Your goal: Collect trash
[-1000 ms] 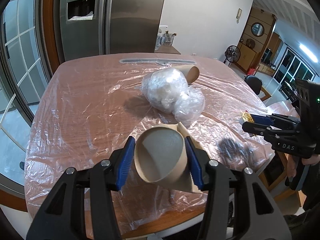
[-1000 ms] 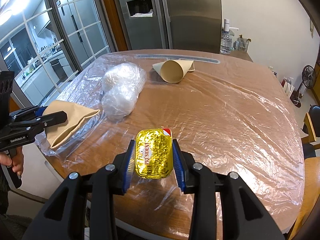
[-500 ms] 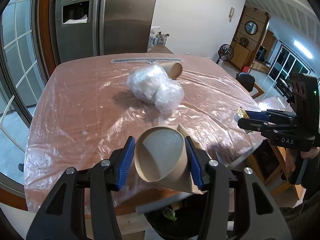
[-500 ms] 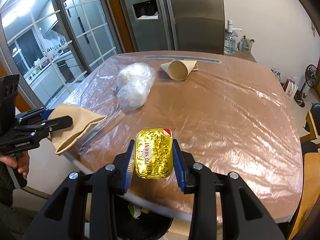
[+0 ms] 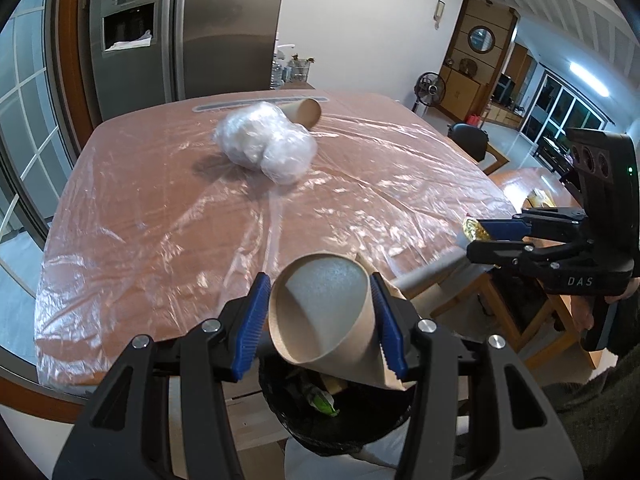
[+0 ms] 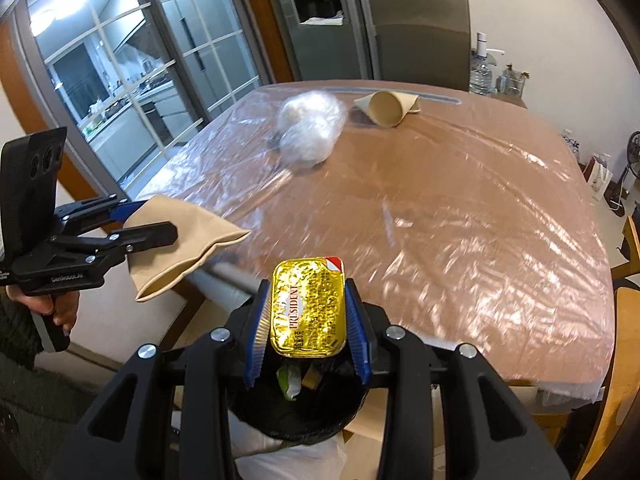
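My left gripper (image 5: 320, 324) is shut on a brown paper cone cup (image 5: 324, 312), held above a black trash bin (image 5: 360, 424) that stands below the table's near edge. My right gripper (image 6: 308, 316) is shut on a gold foil butter packet (image 6: 307, 306) and holds it over the same bin (image 6: 296, 416). The right gripper also shows in the left wrist view (image 5: 504, 238), and the left gripper with its cup shows in the right wrist view (image 6: 132, 228). On the table lie a crumpled clear plastic bag (image 5: 266, 146) and a second paper cone cup (image 5: 306, 113).
The wooden table (image 6: 460, 216) is covered with clear plastic film. The bin holds some trash (image 6: 292, 380). A steel fridge (image 5: 180, 32) stands behind the table. A wooden chair (image 6: 624, 320) is at the table's right side.
Both grippers have drawn back from the table with their items and now hang over the bin beyond the table edge.
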The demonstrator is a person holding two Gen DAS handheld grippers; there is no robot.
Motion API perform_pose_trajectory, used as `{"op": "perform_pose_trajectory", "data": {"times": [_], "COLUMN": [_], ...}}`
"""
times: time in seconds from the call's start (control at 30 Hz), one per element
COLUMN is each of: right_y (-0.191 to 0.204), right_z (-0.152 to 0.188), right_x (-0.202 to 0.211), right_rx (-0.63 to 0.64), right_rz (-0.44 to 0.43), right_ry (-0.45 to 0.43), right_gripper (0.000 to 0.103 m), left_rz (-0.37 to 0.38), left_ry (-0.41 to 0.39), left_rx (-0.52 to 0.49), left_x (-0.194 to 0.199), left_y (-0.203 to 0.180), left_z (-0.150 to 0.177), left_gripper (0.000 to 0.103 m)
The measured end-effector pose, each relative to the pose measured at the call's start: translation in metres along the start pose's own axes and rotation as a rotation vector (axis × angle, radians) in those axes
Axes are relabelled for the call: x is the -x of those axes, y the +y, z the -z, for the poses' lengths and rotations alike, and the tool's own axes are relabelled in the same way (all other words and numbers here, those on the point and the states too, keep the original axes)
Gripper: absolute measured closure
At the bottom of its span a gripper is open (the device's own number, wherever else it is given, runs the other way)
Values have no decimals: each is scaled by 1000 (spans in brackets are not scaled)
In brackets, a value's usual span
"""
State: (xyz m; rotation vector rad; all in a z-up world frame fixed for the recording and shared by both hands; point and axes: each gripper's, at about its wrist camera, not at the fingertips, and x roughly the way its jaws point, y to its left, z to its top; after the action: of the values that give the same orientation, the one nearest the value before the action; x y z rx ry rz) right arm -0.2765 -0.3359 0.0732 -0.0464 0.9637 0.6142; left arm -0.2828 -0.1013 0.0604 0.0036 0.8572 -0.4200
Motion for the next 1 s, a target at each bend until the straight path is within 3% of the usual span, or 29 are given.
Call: {"op": "perform_pose_trajectory", "data": {"times": [0.3,0.57,1.0], "right_y": [14,22,21], "right_z": [23,44,70], "right_x": [5,-4,-44], "right_rx": [17,49,97], "right_rz": [-36,-18,-2], "right_ry": [35,83,164], "right_gripper": [68,68,68], "left_rz": [14,7,-10], "left_ry": [31,74,195], "left_rx": [-66,-94,-160], "left_x": [4,-5,-48], "left_y": [-22,-29,-35], "left_z": [23,45,77], "left_gripper": [52,52,52]}}
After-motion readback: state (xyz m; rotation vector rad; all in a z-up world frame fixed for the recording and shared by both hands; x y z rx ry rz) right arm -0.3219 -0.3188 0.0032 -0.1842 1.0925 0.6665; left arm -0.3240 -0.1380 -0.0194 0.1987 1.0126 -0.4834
